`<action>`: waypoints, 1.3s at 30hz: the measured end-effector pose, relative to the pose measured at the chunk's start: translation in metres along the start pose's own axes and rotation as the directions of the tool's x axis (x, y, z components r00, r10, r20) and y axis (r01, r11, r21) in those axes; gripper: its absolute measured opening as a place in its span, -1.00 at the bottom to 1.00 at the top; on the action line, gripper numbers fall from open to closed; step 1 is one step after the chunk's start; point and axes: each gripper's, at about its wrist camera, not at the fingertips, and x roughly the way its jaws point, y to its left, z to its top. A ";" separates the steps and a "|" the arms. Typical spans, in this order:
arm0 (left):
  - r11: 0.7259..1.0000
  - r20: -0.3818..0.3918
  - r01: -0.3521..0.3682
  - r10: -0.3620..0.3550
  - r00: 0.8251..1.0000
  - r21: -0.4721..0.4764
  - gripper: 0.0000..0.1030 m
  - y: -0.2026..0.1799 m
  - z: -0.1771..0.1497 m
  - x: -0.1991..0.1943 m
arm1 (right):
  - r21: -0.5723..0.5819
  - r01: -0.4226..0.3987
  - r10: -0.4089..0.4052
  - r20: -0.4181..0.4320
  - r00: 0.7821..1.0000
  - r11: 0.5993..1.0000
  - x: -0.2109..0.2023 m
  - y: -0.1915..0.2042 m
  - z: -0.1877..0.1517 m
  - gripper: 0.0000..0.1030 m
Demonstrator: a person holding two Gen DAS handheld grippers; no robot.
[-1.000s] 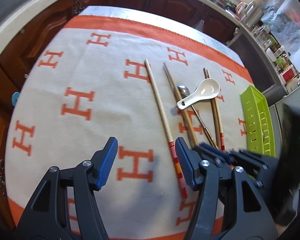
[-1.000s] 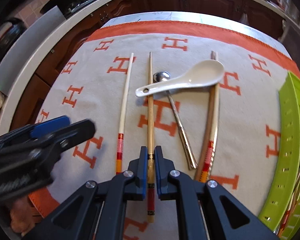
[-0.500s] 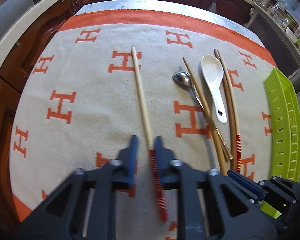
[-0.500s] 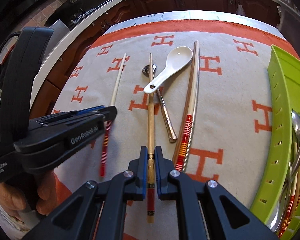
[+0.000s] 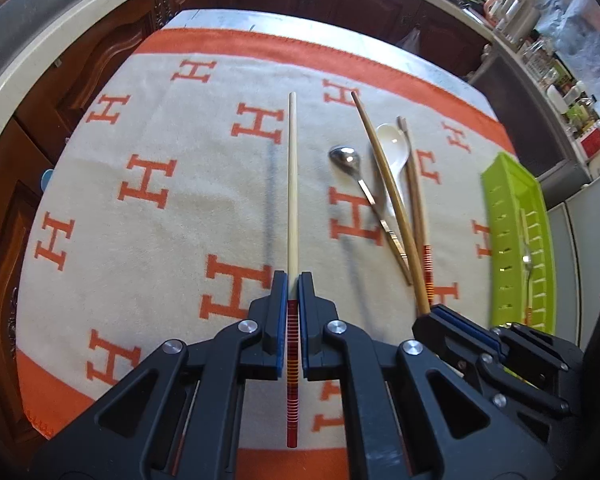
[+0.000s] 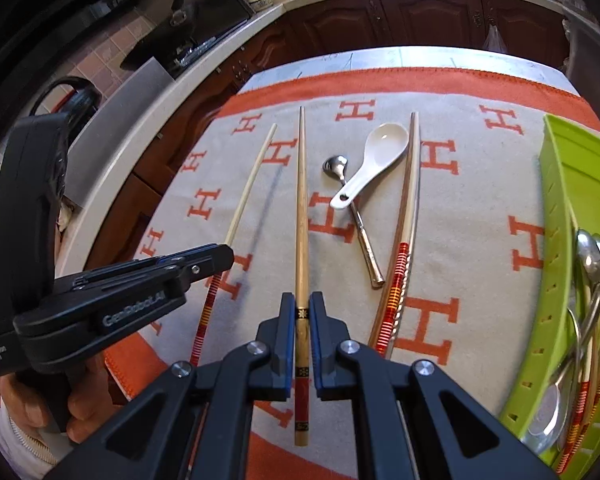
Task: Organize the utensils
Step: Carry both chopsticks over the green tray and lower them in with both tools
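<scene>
Black tongs w/ blue pads, both tilted steeply down over the cloth [image 5: 148, 240]. Left gripper [image 5: 293, 288] has just closed and now pinches the pale chopstick [image 5: 292, 184] at its red-banded end; stick runs straight away from the camera, lifted, its shadow on the cloth to the left. Right gripper [image 6: 302, 308] clamped narrow on the brown chopstick [image 6: 302, 200], long axis also dead ahead, tip far. A hand [image 6: 80, 404] wraps the left tool's grip, low left in the right view. Betw. and right of the sticks: steel spoon [image 6: 354, 216] under the white spoon [image 6: 374, 164], then a chopstick pair [image 6: 404, 240]. Green tray [image 6: 560, 216] at the cloth's right edge, spoons & sticks inside. Left side of the cloth is bare.
</scene>
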 end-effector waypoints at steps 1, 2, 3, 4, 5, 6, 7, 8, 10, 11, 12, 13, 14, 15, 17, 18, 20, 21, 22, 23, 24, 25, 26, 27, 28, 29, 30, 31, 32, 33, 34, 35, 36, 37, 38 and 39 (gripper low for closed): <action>1.000 0.006 0.009 -0.009 1.000 0.006 -0.94 -0.004 0.000 -0.006 | 0.009 -0.002 0.002 0.012 1.000 1.000 -0.006 -0.003 -0.001 -0.87; 1.000 0.014 0.022 -0.022 1.000 0.013 -0.94 -0.008 0.000 -0.013 | 0.019 -0.003 0.003 0.024 1.000 1.000 -0.013 -0.005 -0.003 -0.87; 0.999 0.020 0.030 -0.030 0.999 0.019 -0.94 -0.012 0.000 -0.018 | 0.027 -0.003 0.002 0.035 0.999 1.000 -0.019 -0.008 -0.004 -0.87; 0.999 0.028 0.042 -0.043 0.999 0.029 -0.94 -0.018 0.000 -0.024 | 0.039 -0.001 -0.001 0.048 0.999 0.999 -0.027 -0.012 -0.006 -0.87; 0.997 0.033 0.058 -0.060 0.998 0.043 -0.94 -0.026 0.000 -0.030 | 0.051 0.003 -0.006 0.062 0.998 0.999 -0.035 -0.017 -0.008 -0.87; 0.995 0.036 0.075 -0.077 0.996 0.058 -0.94 -0.036 0.000 -0.035 | 0.062 0.005 -0.010 0.073 0.997 0.998 -0.041 -0.020 -0.010 -0.87; 0.993 0.037 0.089 -0.092 0.995 0.073 -0.94 -0.045 0.000 -0.039 | 0.075 0.009 -0.016 0.085 0.996 0.997 -0.047 -0.025 -0.011 -0.87; 0.991 0.036 0.103 -0.106 0.994 0.088 -0.94 -0.055 0.000 -0.042 | 0.093 0.015 -0.025 0.101 0.995 0.996 -0.057 -0.032 -0.014 -0.87; 0.983 0.035 0.130 -0.136 0.990 0.129 -0.94 -0.078 -0.001 -0.047 | 0.127 0.023 -0.039 0.121 0.992 0.992 -0.070 -0.044 -0.017 -0.87; 0.978 0.034 0.142 -0.149 0.988 0.152 -0.94 -0.093 -0.001 -0.049 | 0.154 0.032 -0.053 0.135 0.989 0.988 -0.080 -0.053 -0.020 -0.87; 0.973 0.031 0.152 -0.160 0.987 0.173 -0.94 -0.106 -0.002 -0.049 | 0.173 0.041 -0.066 0.143 0.987 0.984 -0.086 -0.060 -0.022 -0.87; 0.966 0.024 0.166 -0.174 0.984 0.200 -0.94 -0.123 -0.003 -0.049 | 0.196 0.051 -0.082 0.151 0.985 0.979 -0.092 -0.068 -0.024 -0.87; 0.960 0.016 0.176 -0.184 0.983 0.219 -0.94 -0.136 -0.003 -0.048 | 0.225 0.067 -0.105 0.159 0.982 0.972 -0.099 -0.079 -0.027 -0.87; 0.954 0.009 0.184 -0.191 0.981 0.236 -0.94 -0.148 -0.004 -0.046 | 0.245 0.078 -0.120 0.161 0.980 0.966 -0.104 -0.087 -0.029 -0.87; 0.940 -0.004 0.197 -0.204 0.979 0.278 -0.94 -0.176 -0.007 -0.042 | 0.288 0.101 -0.152 0.162 0.975 0.952 -0.112 -0.106 -0.034 -0.87; 0.934 -0.007 0.199 -0.206 0.979 0.295 -0.94 -0.187 -0.008 -0.040 | 0.309 0.115 -0.170 0.159 0.972 0.944 -0.115 -0.115 -0.037 -0.87; 0.923 -0.018 0.202 -0.208 0.978 0.327 -0.94 -0.213 -0.013 -0.033 | 0.344 0.148 -0.209 0.146 0.967 0.927 -0.119 -0.130 -0.041 -0.87; 0.919 -0.031 0.204 -0.206 0.978 0.338 -0.94 -0.225 -0.014 -0.028 | 0.354 0.159 -0.220 0.141 0.965 0.922 -0.121 -0.136 -0.043 -0.87; 0.917 -0.039 0.205 -0.204 0.978 0.342 -0.94 -0.231 -0.016 -0.025 | 0.363 0.166 -0.228 0.136 0.964 0.917 -0.122 -0.141 -0.045 -0.87; 0.915 -0.051 0.208 -0.202 0.978 0.346 -0.94 -0.239 -0.018 -0.018 | 0.370 0.170 -0.232 0.129 0.964 0.913 -0.121 -0.146 -0.046 -0.87; 0.914 -0.062 0.209 -0.200 0.978 0.348 -0.94 -0.246 -0.020 -0.013 | 0.375 0.172 -0.233 0.124 0.964 0.911 -0.121 -0.149 -0.048 -0.87; 0.913 -0.069 0.208 -0.196 0.978 0.351 -0.94 -0.250 -0.022 -0.007 | 0.380 0.173 -0.233 0.118 0.965 0.909 -0.119 -0.152 -0.048 -0.87; 0.913 -0.076 0.206 -0.192 0.979 0.353 -0.94 -0.253 -0.023 -0.003 | 0.382 0.174 -0.233 0.113 0.966 0.908 -0.118 -0.155 -0.048 -0.87; 0.913 -0.087 0.206 -0.187 0.979 0.352 -0.94 -0.255 -0.024 0.003 | 0.385 0.176 -0.235 0.109 0.966 0.906 -0.116 -0.156 -0.049 -0.86; 0.913 -0.102 0.210 -0.186 0.977 0.350 -0.94 -0.256 -0.026 0.009 | 0.390 0.182 -0.239 0.104 0.965 0.903 -0.115 -0.159 -0.049 -0.86; 0.912 -0.111 0.212 -0.185 0.976 0.350 -0.94 -0.256 -0.027 0.012 | 0.394 0.192 -0.248 0.096 0.964 0.899 -0.114 -0.161 -0.050 -0.85; 0.910 -0.117 0.210 -0.180 0.977 0.356 -0.94 -0.256 -0.028 0.016 | 0.399 0.200 -0.257 0.092 0.962 0.895 -0.113 -0.162 -0.050 -0.83; 0.910 -0.116 0.205 -0.174 0.978 0.361 -0.94 -0.256 -0.030 0.019 | 0.404 0.204 -0.262 0.093 0.961 0.892 -0.113 -0.163 -0.051 -0.83; 0.909 -0.108 0.194 -0.166 0.980 0.369 -0.93 -0.255 -0.031 0.020 | 0.406 0.204 -0.261 0.090 0.961 0.891 -0.112 -0.164 -0.051 -0.83; 0.906 -0.103 0.185 -0.157 0.982 0.380 -0.92 -0.256 -0.032 0.020 | 0.408 0.201 -0.258 0.089 0.962 0.891 -0.112 -0.164 -0.053 -0.83; 0.902 -0.099 0.177 -0.150 0.984 0.395 -0.92 -0.256 -0.034 0.019 | 0.409 0.200 -0.256 0.087 0.963 0.891 -0.112 -0.164 -0.054 -0.82; 0.897 -0.093 0.171 -0.146 0.985 0.407 -0.86 -0.256 -0.036 0.017 | 0.406 0.201 -0.256 0.085 0.963 0.891 -0.112 -0.163 -0.055 -0.82; 0.894 -0.085 0.167 -0.144 0.986 0.416 -0.74 -0.255 -0.038 0.014 | 0.400 0.203 -0.257 0.085 0.963 0.894 -0.113 -0.161 -0.056 -0.82; 0.892 -0.076 0.162 -0.143 0.987 0.423 -0.66 -0.254 -0.040 0.011 | 0.391 0.206 -0.258 0.086 0.962 0.897 -0.113 -0.158 -0.057 -0.82; 0.889 -0.066 0.156 -0.141 0.988 0.430 -0.44 -0.252 -0.042 0.007 | 0.378 0.211 -0.262 0.087 0.961 0.901 -0.113 -0.154 -0.058 -0.82; 0.889 -0.049 0.147 -0.140 0.989 0.435 -0.22 -0.249 -0.044 0.002 | 0.371 0.216 -0.265 0.086 0.960 0.903 -0.113 -0.151 -0.058 -0.82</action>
